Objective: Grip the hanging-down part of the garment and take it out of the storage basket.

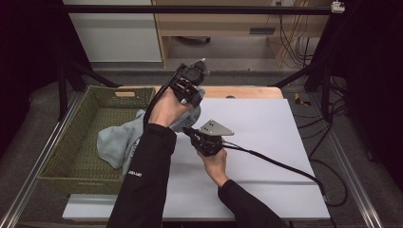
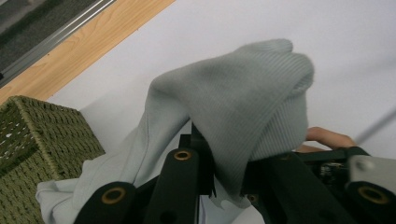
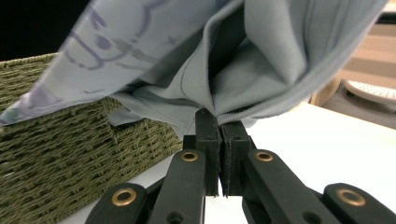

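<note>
Small white lettering on black sleeve [image 1: 134,174], unreadable. Left gripper [image 1: 190,90] and right gripper [image 1: 190,133] both clenched on grey garment [image 1: 116,140]. White tabletop [image 1: 266,137], woven basket [image 1: 71,142], dark room.

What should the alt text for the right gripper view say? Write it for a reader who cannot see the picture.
Close-up of the right gripper with its two black fingers pressed together on a fold of pale grey-blue garment that hangs above them. A green woven basket sits behind at the left, on a white table surface.
</note>
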Tool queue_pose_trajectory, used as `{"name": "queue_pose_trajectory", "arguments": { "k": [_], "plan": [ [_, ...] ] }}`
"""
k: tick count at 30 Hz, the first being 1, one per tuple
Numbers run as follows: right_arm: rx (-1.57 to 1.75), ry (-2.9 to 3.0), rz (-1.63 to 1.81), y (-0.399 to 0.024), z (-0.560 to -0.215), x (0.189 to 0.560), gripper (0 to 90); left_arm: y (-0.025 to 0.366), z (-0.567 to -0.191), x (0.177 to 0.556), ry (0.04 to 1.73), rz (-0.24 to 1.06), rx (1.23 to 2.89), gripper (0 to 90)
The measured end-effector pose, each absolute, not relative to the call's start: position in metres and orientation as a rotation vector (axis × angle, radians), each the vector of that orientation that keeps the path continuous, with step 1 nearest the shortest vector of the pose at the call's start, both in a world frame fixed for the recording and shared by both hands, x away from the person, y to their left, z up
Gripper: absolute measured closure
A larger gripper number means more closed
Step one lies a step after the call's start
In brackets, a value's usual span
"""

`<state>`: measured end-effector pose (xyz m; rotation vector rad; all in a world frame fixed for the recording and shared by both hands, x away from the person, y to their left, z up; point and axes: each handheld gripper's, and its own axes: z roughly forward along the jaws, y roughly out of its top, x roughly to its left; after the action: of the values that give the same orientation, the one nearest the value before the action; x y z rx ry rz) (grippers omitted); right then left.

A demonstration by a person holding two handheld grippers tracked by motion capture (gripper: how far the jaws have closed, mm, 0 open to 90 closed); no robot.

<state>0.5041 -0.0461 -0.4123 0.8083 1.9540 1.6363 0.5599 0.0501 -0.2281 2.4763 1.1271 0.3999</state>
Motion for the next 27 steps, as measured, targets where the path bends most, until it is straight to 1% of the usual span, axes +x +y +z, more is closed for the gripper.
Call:
{"name": "queue_pose_trajectory", "arguments": {
  "k": [2,16,27],
  "plan": [
    [0.842,1.96,1.634,-0.051,-0.409,0.5,88.4,0.049,-0.228,0.56,1.127,0.404,2.477,79.5],
    [0.767,1.945,1.623,-0.084,-0.397,0.476,88.8,0.05,-0.227,0.558,1.132,0.412,2.474,79.5],
    [0.733,1.905,1.586,-0.131,-0.374,0.452,88.8,0.037,-0.228,0.558,1.104,0.397,2.482,79.6]
  ]
}}
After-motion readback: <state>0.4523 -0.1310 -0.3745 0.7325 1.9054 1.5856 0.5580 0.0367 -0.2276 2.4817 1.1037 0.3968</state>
